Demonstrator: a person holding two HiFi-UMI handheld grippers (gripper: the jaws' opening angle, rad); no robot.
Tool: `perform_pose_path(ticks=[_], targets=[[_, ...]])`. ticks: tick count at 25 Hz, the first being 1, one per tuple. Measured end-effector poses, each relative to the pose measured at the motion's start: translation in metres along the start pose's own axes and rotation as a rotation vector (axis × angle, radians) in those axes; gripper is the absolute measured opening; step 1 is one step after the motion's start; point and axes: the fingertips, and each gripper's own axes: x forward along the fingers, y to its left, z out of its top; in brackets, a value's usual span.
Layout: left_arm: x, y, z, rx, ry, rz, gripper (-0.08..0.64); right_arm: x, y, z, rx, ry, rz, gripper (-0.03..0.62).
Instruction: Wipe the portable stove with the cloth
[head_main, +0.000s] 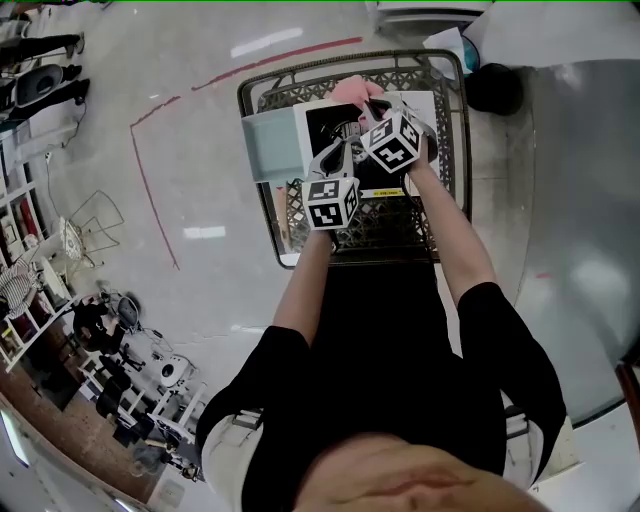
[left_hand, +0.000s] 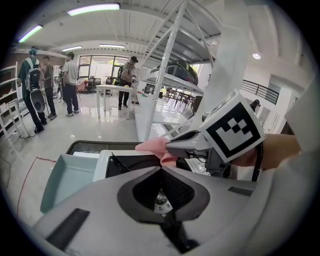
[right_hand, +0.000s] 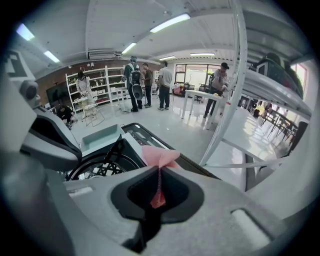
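Nearest, the left gripper (left_hand: 161, 170) has its jaws pressed together with nothing between them, while the right gripper (right_hand: 159, 172) pinches a pink cloth (right_hand: 160, 156) whose bunched end sticks out past its tips. Just beyond, the cloth is over the far edge of the portable stove (head_main: 325, 128), which sits on a dark lattice table (head_main: 400, 225) beside a pale green tray (head_main: 268, 145).

In the head view, the right gripper (head_main: 372, 108) and left gripper (head_main: 338, 152) cover the middle and 3 o'clock side of the portable stove (head_main: 320, 125), and the cloth (head_main: 350, 92) shows only a pink corner at the stove's 12 o'clock edge, the rest hidden.
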Motion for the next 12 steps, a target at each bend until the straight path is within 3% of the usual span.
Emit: perform_pose_path(ticks=[12], targets=[[0.012, -0.037, -0.002, 0.048, 0.022, -0.053, -0.002, -0.022, -0.033, -0.018, 0.043, -0.008, -0.052, 0.011]])
